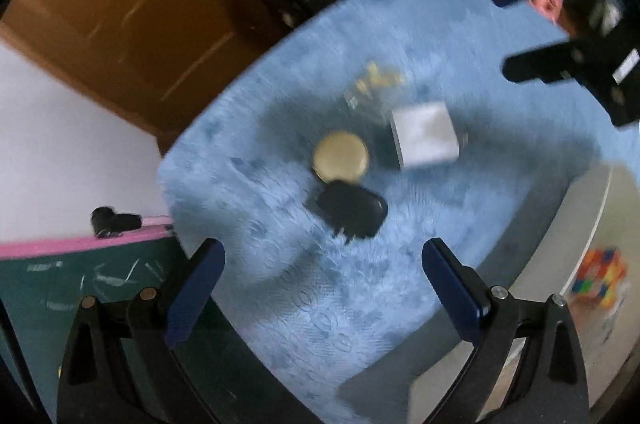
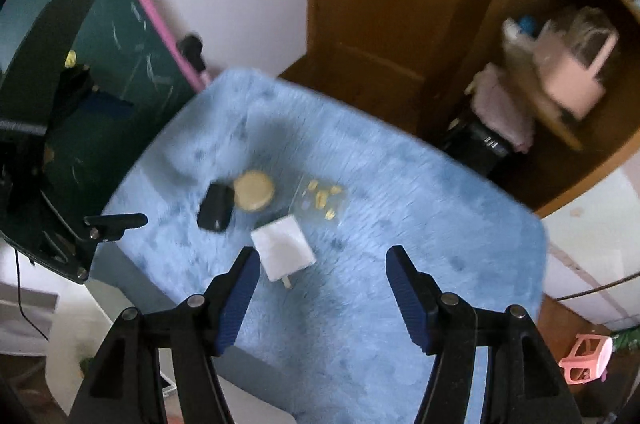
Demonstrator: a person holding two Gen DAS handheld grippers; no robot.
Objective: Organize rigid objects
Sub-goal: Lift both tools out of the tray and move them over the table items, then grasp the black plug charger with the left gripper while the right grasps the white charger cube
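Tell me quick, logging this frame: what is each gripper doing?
Left gripper: open, holding nothing, above the black charger.
Right gripper: open, holding nothing, above the white charger.

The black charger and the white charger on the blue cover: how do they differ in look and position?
The black charger is dark with rounded corners; the white charger is pale and squarer, and looks somewhat larger. The black charger lies against the round gold lid; the white charger lies apart from it, nearer the right gripper. Both lie flat on the blue cover, with neither held.
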